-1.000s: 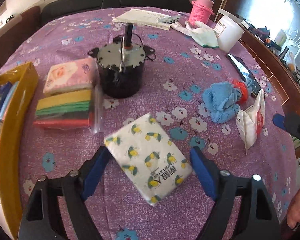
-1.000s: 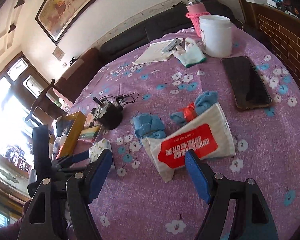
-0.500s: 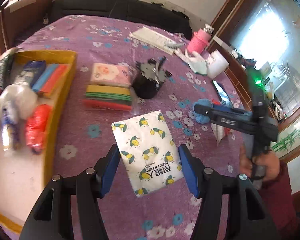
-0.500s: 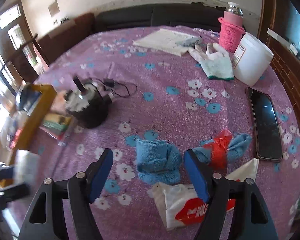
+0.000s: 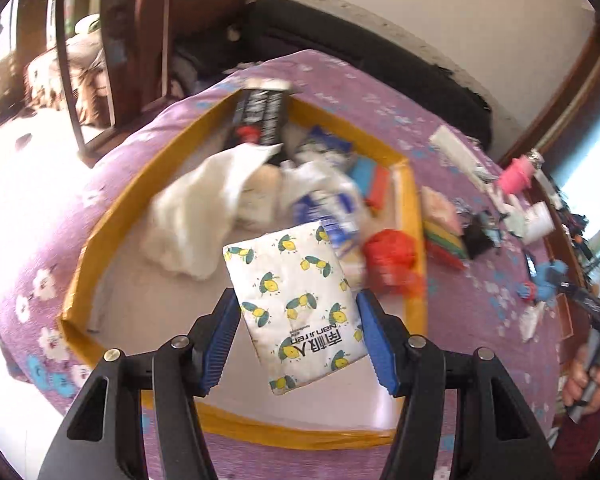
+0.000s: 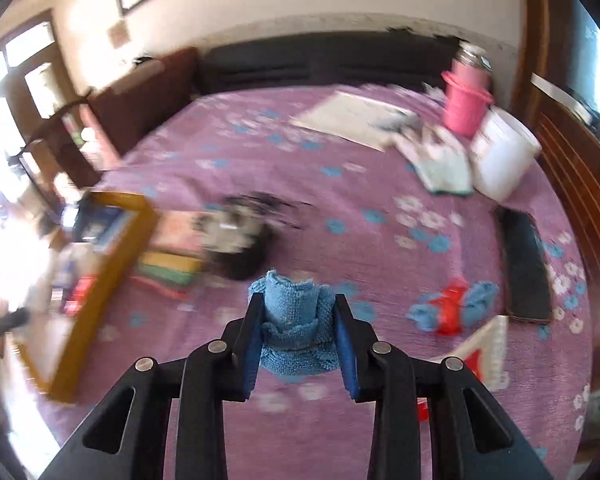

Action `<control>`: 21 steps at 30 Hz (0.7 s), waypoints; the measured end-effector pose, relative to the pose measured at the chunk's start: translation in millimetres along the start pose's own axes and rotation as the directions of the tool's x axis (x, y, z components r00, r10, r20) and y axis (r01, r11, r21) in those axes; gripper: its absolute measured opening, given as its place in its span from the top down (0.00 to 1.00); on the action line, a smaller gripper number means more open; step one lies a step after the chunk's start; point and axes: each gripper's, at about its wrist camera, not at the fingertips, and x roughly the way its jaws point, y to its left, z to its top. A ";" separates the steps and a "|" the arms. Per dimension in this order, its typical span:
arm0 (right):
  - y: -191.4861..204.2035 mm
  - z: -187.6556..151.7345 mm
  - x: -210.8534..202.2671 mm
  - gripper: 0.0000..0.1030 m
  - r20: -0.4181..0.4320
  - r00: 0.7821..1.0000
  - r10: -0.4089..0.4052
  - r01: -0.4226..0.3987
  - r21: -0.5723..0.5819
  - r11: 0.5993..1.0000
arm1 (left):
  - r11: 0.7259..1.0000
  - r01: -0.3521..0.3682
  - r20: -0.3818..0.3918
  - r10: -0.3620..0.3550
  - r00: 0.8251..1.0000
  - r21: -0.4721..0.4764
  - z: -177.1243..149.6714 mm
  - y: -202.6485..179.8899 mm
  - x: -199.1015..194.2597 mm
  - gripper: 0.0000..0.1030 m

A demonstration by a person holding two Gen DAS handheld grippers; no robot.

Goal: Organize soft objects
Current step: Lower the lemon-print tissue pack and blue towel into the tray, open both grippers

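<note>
The left gripper pinches the light, squashy tissue pack by its long edges at frame centre, while the right gripper squeezes the limp blue cloth mid-bundle.

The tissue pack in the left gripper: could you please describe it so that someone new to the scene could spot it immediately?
Find the yellow-rimmed tray on the purple floral tablecloth. Above its near half, the left gripper holds a flat white tissue pack between its blue pads. Unlike the plain white cloth and red bag lying behind it in the tray, it bears a yellow lemon print.
</note>
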 end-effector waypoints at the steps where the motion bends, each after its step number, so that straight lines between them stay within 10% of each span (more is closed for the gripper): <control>1: 9.5 0.8 -2.3 0.66 0.003 1.000 0.015 -0.015 -0.013 1.000 | 1.000 -0.008 -0.011 0.008 1.000 -0.008 -0.4 4.0 3.8 0.43; 13: 157.0 -10.3 16.3 0.65 -0.078 0.975 0.209 -0.220 -0.202 0.954 | 0.998 -0.020 -0.033 0.018 0.999 -0.054 21.2 35.3 31.8 0.36; 21: 230.0 -21.1 56.3 0.65 -0.213 0.930 0.300 -0.350 -0.268 0.897 | 0.999 0.009 0.126 -0.004 0.992 -0.039 7.1 45.5 -24.1 0.24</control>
